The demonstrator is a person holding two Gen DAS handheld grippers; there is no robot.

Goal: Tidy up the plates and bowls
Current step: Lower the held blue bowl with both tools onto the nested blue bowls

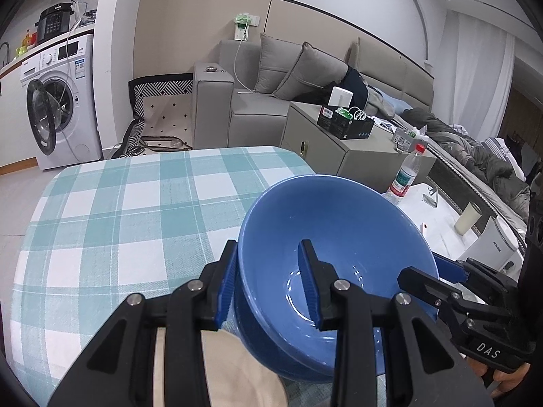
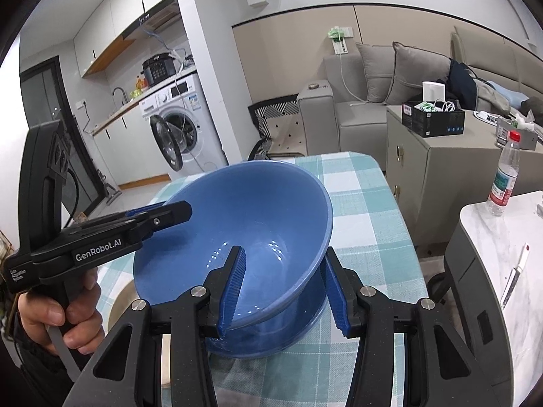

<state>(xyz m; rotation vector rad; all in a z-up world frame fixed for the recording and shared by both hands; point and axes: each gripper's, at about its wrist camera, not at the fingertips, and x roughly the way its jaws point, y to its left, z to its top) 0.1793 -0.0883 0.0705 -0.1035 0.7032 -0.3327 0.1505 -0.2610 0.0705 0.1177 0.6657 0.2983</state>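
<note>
Blue bowl [image 1: 339, 237] — teal-and-white checked tablecloth [image 1: 118, 220].

Far half of the checked surface [image 1: 112, 203] is wide open, easy pass there. Near edge is crowded though: the tilted blue bowl [image 1: 339, 237] with both tongs on its rim, plus a beige plate [image 1: 237, 366] tucked right beside it.

"GenRobot.AI" printed in white on left gripper [image 2: 163, 218] body, right wrist view; small "Data Acquisition System" beside it. "DAS" on right gripper [image 1: 437, 271] body, left wrist view.
</note>
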